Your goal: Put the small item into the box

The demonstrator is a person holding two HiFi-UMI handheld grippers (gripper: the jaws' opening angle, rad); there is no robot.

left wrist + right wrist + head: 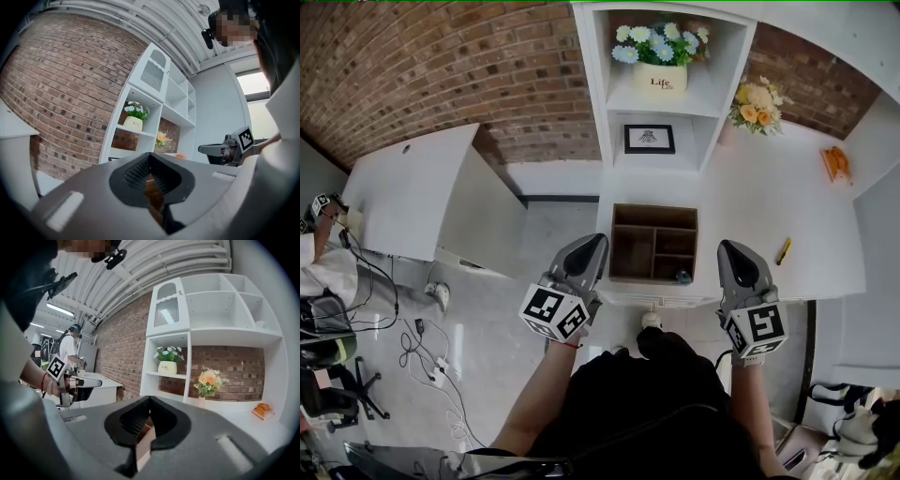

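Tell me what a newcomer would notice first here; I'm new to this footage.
First the left gripper and right gripper, grey, held out side by side, each carrying a black-and-white marker cube. Between them a brown wooden box with open compartments sits on the white counter, a small dark item near its front right corner. Beyond it, a white shelf holds a pot of blue and white flowers.

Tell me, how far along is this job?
Possibly done: a small dark item sits at the front right corner of the box; whether inside, I cannot tell. In hand: nothing, the left gripper and right gripper are shut and empty. Left: a yellow item lies on the counter.
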